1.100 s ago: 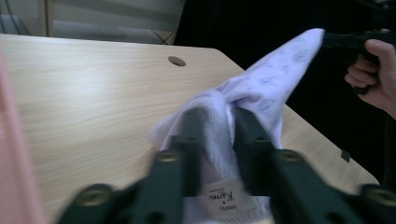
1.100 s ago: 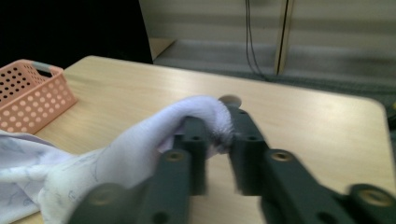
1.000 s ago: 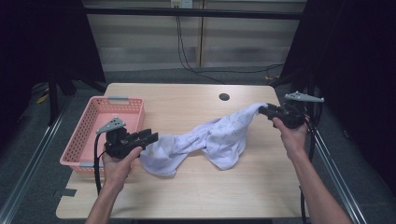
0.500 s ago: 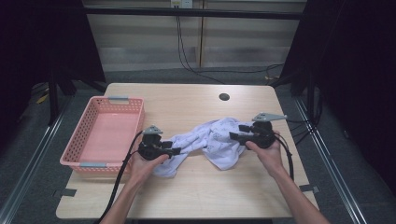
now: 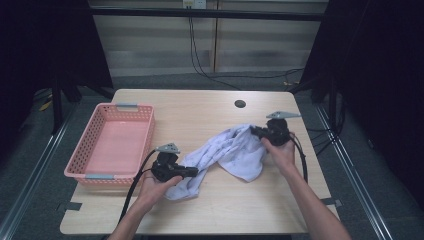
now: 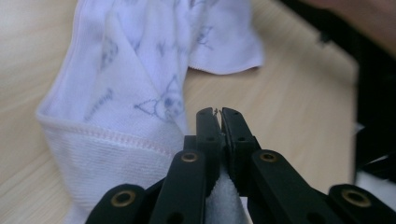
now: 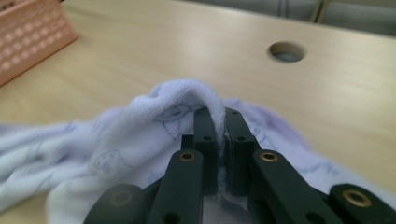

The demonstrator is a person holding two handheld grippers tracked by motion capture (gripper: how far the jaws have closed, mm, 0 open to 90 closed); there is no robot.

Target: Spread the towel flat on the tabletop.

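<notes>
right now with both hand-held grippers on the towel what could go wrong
1. The left hand-held gripper pinches only a thin fold of the towel, so the cloth could slip free on a pull.
2. The towel lies bunched and twisted between the left and the right hand-held gripper; a fold may come out crooked.
3. The pink basket sits close by; a swing could snag it.

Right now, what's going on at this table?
A person is handling a pale printed towel with two hand-held grippers. The left gripper is clamped on one end, the right gripper on the other, and the towel lies crumpled on the wooden table. A pink basket sits empty beside it.
</notes>
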